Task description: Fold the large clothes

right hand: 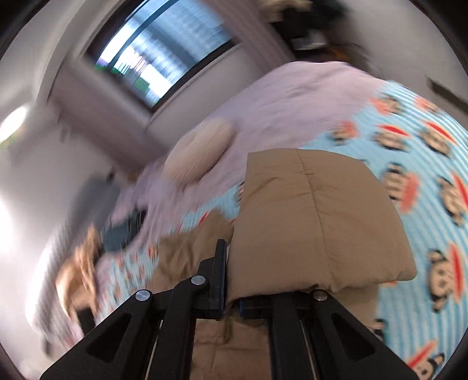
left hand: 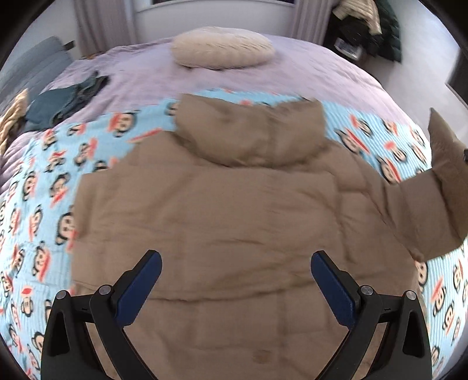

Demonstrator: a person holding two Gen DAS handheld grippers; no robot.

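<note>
jacket (left hand: 234, 210): tan, puffy, hooded | spread flat | sleeve (right hand: 316, 222) apparently lifted

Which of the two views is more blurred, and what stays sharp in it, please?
Right wrist view: heavily smeared window and bedding, yet the tan jacket sleeve clamped in the right gripper stays crisp. Left wrist view: only mild blur, fisheye-curved bed, open left gripper.

Bedspread (left hand: 307, 73): lilac, covers the far part of the bed.
Blanket (left hand: 38, 204): pale blue stripes with a cartoon monkey print, spread on the near part.
Cushion (left hand: 222, 48): cream, round, lying on the bedspread near the far edge.
Dark clothes (left hand: 67, 100): teal and grey heap at the left.
Window (right hand: 158, 55): behind the bed, blurred.
Curtains (left hand: 102, 26): pale, beside the window.
</note>
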